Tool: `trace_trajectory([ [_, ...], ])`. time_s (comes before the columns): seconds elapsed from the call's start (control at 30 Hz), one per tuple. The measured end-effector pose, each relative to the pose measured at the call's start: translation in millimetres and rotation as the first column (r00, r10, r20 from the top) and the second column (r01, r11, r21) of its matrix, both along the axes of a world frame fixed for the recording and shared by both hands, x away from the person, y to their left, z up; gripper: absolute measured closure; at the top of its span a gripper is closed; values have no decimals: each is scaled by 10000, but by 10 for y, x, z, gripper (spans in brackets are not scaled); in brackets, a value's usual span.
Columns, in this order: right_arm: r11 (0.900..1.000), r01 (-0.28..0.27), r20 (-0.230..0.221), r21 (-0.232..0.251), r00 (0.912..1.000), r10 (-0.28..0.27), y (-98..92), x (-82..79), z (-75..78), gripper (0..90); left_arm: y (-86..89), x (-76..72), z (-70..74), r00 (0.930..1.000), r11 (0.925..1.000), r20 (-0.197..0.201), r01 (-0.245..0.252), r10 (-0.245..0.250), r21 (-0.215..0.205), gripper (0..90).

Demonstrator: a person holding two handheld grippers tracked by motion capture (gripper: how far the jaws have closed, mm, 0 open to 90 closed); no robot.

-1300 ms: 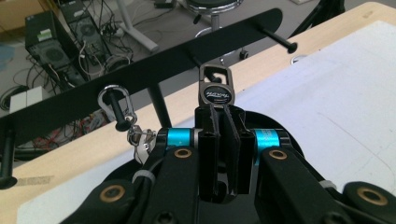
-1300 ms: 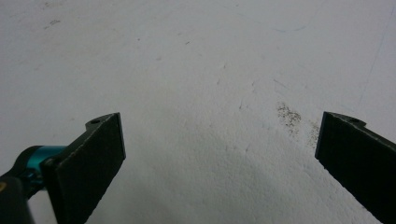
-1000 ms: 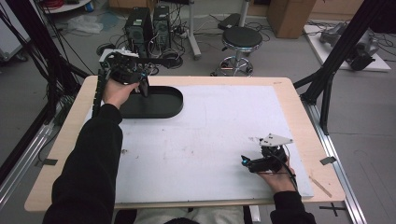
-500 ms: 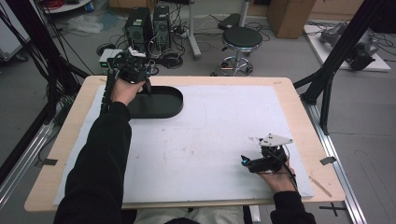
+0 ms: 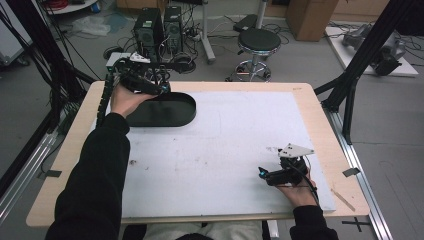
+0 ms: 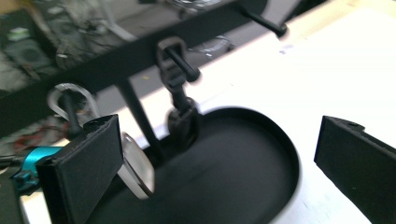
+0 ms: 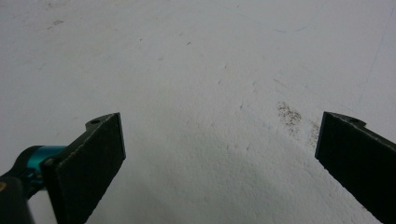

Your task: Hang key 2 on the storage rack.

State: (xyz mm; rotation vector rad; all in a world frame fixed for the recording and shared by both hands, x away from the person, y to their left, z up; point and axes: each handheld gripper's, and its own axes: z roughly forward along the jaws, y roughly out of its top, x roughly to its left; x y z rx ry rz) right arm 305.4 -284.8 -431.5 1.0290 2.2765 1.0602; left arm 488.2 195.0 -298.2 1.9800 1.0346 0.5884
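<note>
While both tools gape wide holding nothing, the left tool (image 5: 150,86) hovers over the black tray (image 5: 170,112).

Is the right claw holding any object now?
No, the right claw stands wide open above the bare white table sheet, nothing between its jaws.

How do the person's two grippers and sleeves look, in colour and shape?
Both sleeves are black. Each gripper has flat, black, rectangular jaws and a turquoise metal part. The right gripper carries a grey three-cornered plate and a thin black cable; the left gripper trails a black segmented cable chain.
</note>
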Motion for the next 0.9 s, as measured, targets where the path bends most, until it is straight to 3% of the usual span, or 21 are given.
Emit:
trace_trajectory([
  [0.1, 10000, -40, 40, 11, 10000, 40, 11, 13, 0, 8, 77, -51, -47, 9979, 9991, -563, 299, -315, -300, 17],
  [0.3, 10000, -66, 26, 16, 10000, 66, 30, 25, 4, 8, 177, -214, -122, 9934, 9937, -764, 796, -856, -792, 17],
  [0.37, 10000, -85, 39, 0, 10000, 85, 35, 30, 5, 8, 205, -260, -146, 9900, 9924, -945, 974, -1043, -746, 17],
  [0.63, 10000, -33, 19, -13, 10000, 33, 46, 33, 6, 8, 284, -458, -201, 9893, 9872, -647, 1238, -1307, -1006, 17],
  [0.73, 10000, -29, 25, -20, 10000, 29, 42, 34, 5, 8, 336, -517, -231, 9867, 9822, -755, 1332, -1440, -1325, 17],
  [0.9, 10000, -12, 4, -9, 10000, 12, 44, 32, 5, 8, 406, -597, -239, 9873, 9807, -726, 1292, -1410, -1469, 17],
])
